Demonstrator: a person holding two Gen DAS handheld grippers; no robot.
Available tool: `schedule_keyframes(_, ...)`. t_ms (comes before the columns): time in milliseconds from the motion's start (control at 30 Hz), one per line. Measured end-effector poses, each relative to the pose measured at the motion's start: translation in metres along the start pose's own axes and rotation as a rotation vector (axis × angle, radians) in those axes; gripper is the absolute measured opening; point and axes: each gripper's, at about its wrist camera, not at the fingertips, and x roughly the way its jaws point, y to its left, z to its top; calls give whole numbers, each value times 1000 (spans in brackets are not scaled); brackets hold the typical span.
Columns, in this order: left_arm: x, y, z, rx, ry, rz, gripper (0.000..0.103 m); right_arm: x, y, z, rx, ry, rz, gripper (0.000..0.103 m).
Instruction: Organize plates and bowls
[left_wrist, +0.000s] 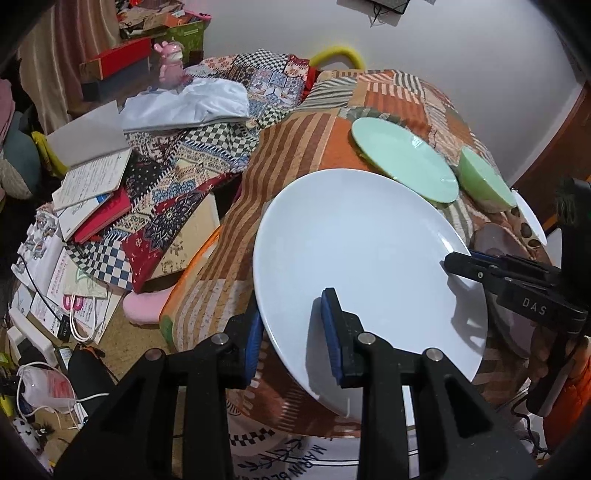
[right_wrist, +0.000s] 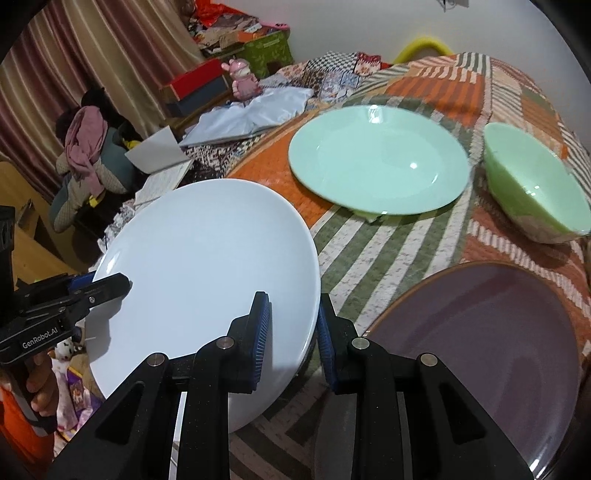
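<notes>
A large white plate (left_wrist: 362, 258) (right_wrist: 207, 280) is held tilted above the patterned tablecloth (left_wrist: 295, 147). My left gripper (left_wrist: 291, 332) straddles its near rim, blue pads on both sides. My right gripper (right_wrist: 293, 336) straddles its right rim and shows in the left wrist view (left_wrist: 465, 264); the left gripper shows in the right wrist view (right_wrist: 110, 286). A mint green plate (right_wrist: 376, 162) (left_wrist: 402, 158) lies flat beyond. A green bowl (right_wrist: 532, 188) (left_wrist: 484, 181) stands to its right. A purple plate (right_wrist: 480, 354) lies near right.
A second white dish edge (left_wrist: 532, 218) shows behind the green bowl. Books (left_wrist: 92, 192), a white cloth (left_wrist: 188, 103), a pink figurine (left_wrist: 170, 66) and boxes (left_wrist: 118, 66) clutter the left side. The floor below holds bags and cables (left_wrist: 55, 376).
</notes>
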Motion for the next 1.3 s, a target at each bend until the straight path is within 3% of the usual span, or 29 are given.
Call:
schedule_keyframes(633, -22, -58, 19, 81, -81, -56, 29, -52, -31, -11, 77, -128, -35, 23)
schedule_keyframes(1300, 3, -121, 13, 171, -22, -104, 29, -79, -79, -53, 214, -155, -60, 23)
